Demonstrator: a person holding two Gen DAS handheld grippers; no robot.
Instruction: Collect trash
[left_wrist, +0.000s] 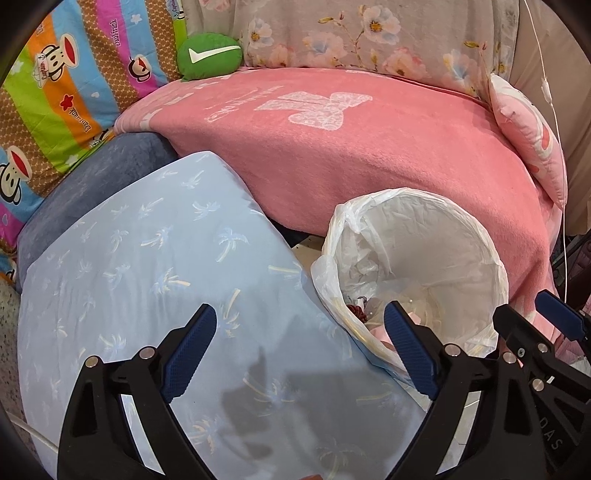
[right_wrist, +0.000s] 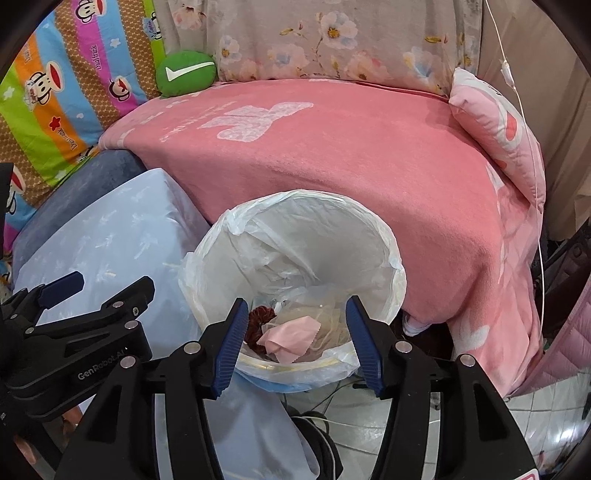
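A trash bin lined with a white plastic bag (right_wrist: 384, 243) stands against the pink bed; it also shows in the left wrist view (left_wrist: 480, 240). Inside lie a pink mask (right_wrist: 291, 341), a dark red scrunchie (right_wrist: 258, 319) and beige mesh (right_wrist: 328, 317). My right gripper (right_wrist: 297, 341) is open and empty, right above the bin's near rim. My left gripper (left_wrist: 301, 350) is open and empty over the light blue pillow (left_wrist: 147, 277), left of the bin. The left gripper also shows in the right wrist view (right_wrist: 99, 284), and the right gripper in the left wrist view (left_wrist: 532, 314).
A pink blanket (right_wrist: 351, 155) covers the bed behind the bin. A green cushion (right_wrist: 186, 72) and a striped cartoon quilt (right_wrist: 66, 92) lie at the back left. A pink pillow (right_wrist: 498, 125) and a white cable (right_wrist: 532, 184) are on the right. Tiled floor (right_wrist: 546, 417) with cables lies below.
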